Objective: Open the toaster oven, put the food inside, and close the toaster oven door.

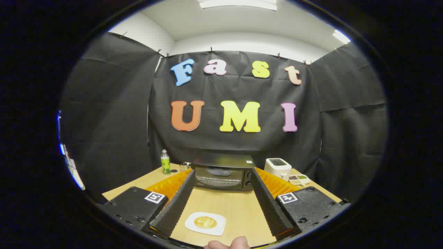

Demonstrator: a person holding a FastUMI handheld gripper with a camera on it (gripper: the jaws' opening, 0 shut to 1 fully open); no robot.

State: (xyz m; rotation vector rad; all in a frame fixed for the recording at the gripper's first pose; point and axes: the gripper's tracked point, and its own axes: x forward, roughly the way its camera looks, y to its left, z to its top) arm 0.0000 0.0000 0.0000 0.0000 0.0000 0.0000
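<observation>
A black toaster oven (223, 173) stands at the back of the wooden table (238, 207), its glass door shut. A round golden piece of food (205, 222) lies on a white square plate (193, 226) on the table, between my fingers and well short of the oven. My gripper (222, 211) is open, its two ribbed black fingers (174, 207) spread wide on either side of the plate, holding nothing. A fingertip of a hand (228, 243) shows just under the plate.
A green bottle (165, 162) stands left of the oven, with a small glass (184, 166) beside it. A white toaster (278, 167) and a small tray of bits (299, 179) sit to the oven's right. Black cloth walls close in the booth.
</observation>
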